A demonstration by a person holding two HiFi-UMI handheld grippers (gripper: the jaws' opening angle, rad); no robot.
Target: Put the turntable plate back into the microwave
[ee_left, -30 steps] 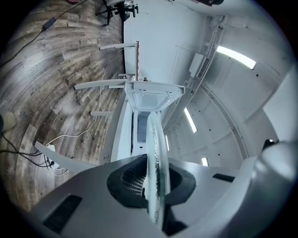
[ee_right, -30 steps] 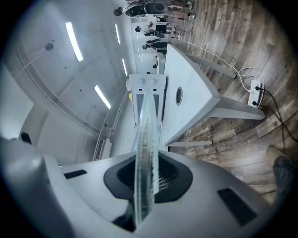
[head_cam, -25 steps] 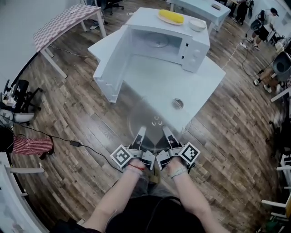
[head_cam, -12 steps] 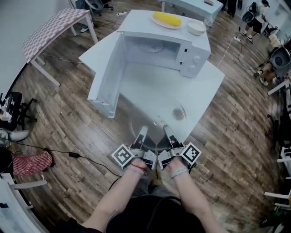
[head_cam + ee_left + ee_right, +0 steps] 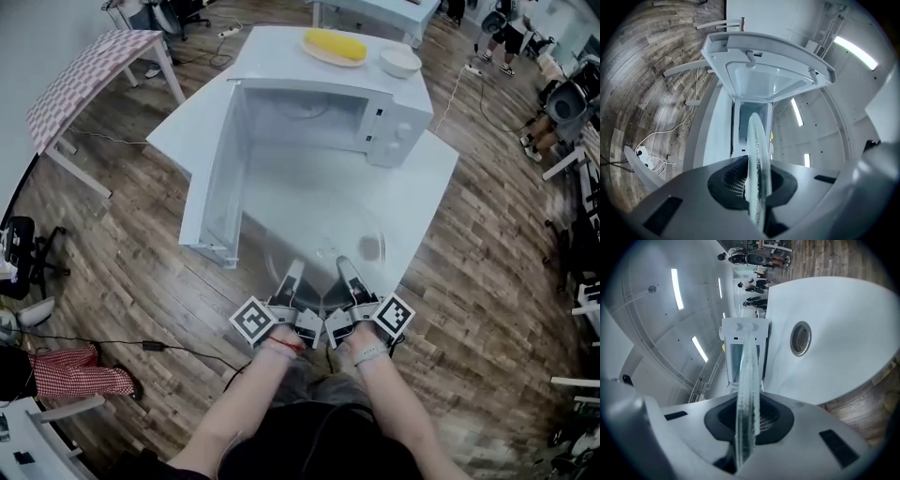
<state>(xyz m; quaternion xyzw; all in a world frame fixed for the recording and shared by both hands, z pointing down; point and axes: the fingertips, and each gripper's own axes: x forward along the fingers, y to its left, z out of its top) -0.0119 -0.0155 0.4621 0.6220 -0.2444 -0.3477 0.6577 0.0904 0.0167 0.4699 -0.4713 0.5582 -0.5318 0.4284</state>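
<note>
**While the left tongs [image 5: 292,273] and the right tongs [image 5: 343,268] pinch its near rim, a clear round glass turntable plate [image 5: 319,234] hangs in front of a white box-shaped microwave [image 5: 398,112]**

Where each pair of jaws meets the glass, the dark ribbed pads are closed on the plate's thin edge, one pair just beside the other. The person holds both tongs close to the body, and the plate lies roughly level. Its far part is over the near end of the white counter [image 5: 427,173] and its near part over the brown plank floor [image 5: 141,253]. Seen through the glass, a small round grey ring [image 5: 371,247] lies on the counter. Further off stands the microwave, well apart from the plate, its white door [image 5: 214,178] swung wide to the left and its cavity facing the person. On its top sit a yellow cob-shaped thing [image 5: 334,43] and, just beside it, a small white bowl [image 5: 399,62].
</note>
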